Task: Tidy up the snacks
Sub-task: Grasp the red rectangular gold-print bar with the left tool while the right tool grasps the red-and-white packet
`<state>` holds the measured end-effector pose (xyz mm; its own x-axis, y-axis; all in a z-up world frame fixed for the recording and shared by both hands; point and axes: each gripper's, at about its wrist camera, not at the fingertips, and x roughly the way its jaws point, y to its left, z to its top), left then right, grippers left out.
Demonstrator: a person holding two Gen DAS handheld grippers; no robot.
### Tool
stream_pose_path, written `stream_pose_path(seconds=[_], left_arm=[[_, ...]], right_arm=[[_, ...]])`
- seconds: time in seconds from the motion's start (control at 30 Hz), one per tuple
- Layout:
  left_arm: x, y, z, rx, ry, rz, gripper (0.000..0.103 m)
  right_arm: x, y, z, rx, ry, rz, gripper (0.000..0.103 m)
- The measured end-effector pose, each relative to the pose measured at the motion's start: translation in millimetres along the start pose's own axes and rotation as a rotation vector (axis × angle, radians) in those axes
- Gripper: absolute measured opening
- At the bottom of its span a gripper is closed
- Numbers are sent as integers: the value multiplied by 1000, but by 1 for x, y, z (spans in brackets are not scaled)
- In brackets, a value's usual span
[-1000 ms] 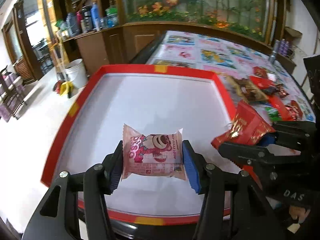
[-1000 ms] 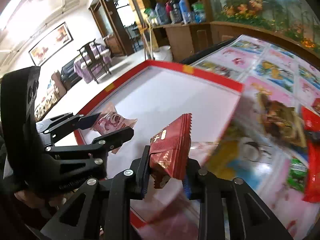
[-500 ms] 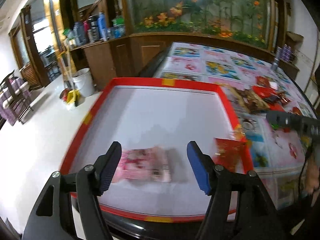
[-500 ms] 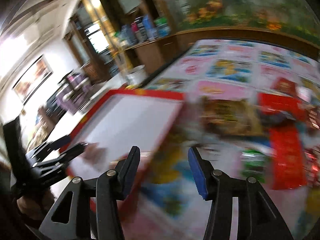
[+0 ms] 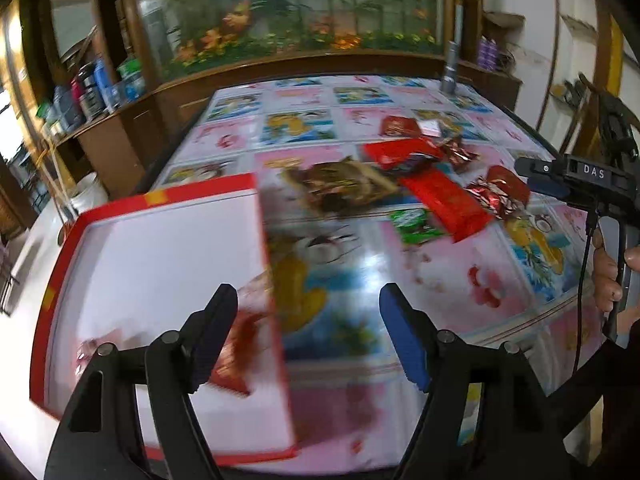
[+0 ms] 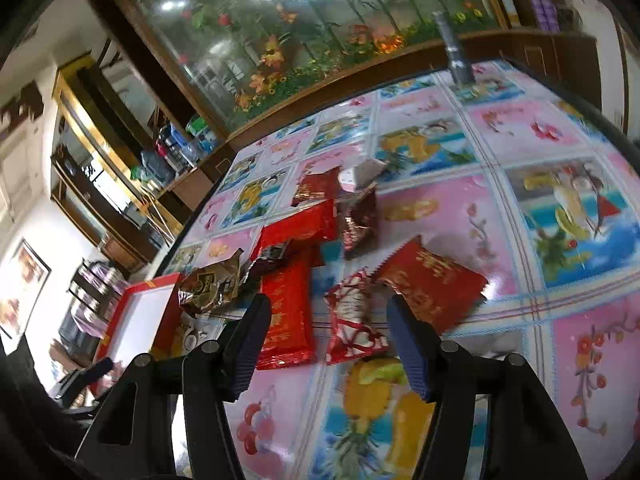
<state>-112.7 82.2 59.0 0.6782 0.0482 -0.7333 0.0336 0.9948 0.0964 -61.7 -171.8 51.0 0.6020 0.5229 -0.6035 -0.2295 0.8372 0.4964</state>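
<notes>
The red-rimmed white tray (image 5: 160, 198) lies at the table's left end. A blurred red packet (image 5: 240, 344) rests by its right rim, and a pink packet (image 5: 96, 348) lies further left. My left gripper (image 5: 306, 300) hovers over the rim and the tablecloth, its jaws opening with nothing between them. My right gripper (image 6: 328, 312) is above the snack pile, jaws opening. A red-and-white packet (image 6: 354, 320) lies on the table below the gap, untouched by the pads. Beside it lie a long red packet (image 6: 286, 312), a red packet with gold writing (image 6: 432, 280) and a brown packet (image 6: 212, 284).
A green packet (image 5: 414, 222) and more red packets (image 5: 400, 126) lie on the cartoon-print tablecloth (image 5: 480, 280). A grey cylinder (image 6: 452, 52) stands at the far edge, before a wooden cabinet with an aquarium. A hand (image 5: 608, 276) holds the right gripper's handle.
Both grippers let go of their packets, pink and red, which now lie in the tray. Both swung right towards the snack pile, the right one much further, with jaws spreading.
</notes>
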Motion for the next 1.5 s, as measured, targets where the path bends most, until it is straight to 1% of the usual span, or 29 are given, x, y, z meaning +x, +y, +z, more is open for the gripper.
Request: stream_pose_path(seconds=[0.13, 0.27, 0.43, 0.57, 0.63, 0.7, 0.77, 0.8, 0.87, 0.93, 1.0, 1.07, 1.13, 1.23, 1.3, 1.37, 1.43, 1.5], left_arm=[[11, -23, 10, 30, 32, -20, 73], [21, -38, 11, 42, 67, -36, 73], [32, -46, 12, 39, 107, -49, 73], [34, -56, 17, 55, 108, -62, 73], [34, -60, 20, 71, 106, -58, 73], [36, -64, 23, 79, 107, -57, 73], [39, -68, 28, 80, 113, -62, 73], [40, -69, 31, 78, 116, -65, 73], [42, -73, 38, 67, 122, -79, 73], [45, -80, 51, 55, 124, -98, 73], [50, -89, 62, 48, 121, -104, 73], [60, -98, 74, 38, 132, -105, 75], [75, -107, 84, 24, 159, -107, 75], [107, -117, 96, -5, 224, -68, 75], [121, -120, 100, -29, 249, -72, 75], [132, -121, 101, -43, 274, -45, 75], [136, -120, 103, -64, 270, -51, 75], [143, -123, 104, -70, 285, -45, 75]], right_arm=[[3, -13, -3, 30, 14, 43, 63], [5, -21, -4, 69, 28, 67, 63], [14, -18, -2, 51, 42, 35, 63], [33, -9, 2, 5, 94, -29, 62], [42, -6, 3, -11, 122, -59, 59], [52, -3, 2, -41, 143, -107, 51], [55, 6, 0, -105, 135, -170, 43], [56, 10, -2, -138, 130, -201, 36], [59, 19, -8, -224, 120, -275, 31], [61, 24, -12, -267, 115, -311, 30], [59, 20, -10, -242, 115, -304, 30], [53, 8, -6, -171, 110, -279, 28], [48, -2, -3, -111, 104, -259, 28], [42, -16, 2, -31, 103, -214, 28], [40, -21, 3, 6, 103, -192, 28], [38, -27, 5, 43, 107, -166, 28], [38, -32, 7, 78, 111, -141, 28], [38, -34, 8, 92, 114, -131, 28]])
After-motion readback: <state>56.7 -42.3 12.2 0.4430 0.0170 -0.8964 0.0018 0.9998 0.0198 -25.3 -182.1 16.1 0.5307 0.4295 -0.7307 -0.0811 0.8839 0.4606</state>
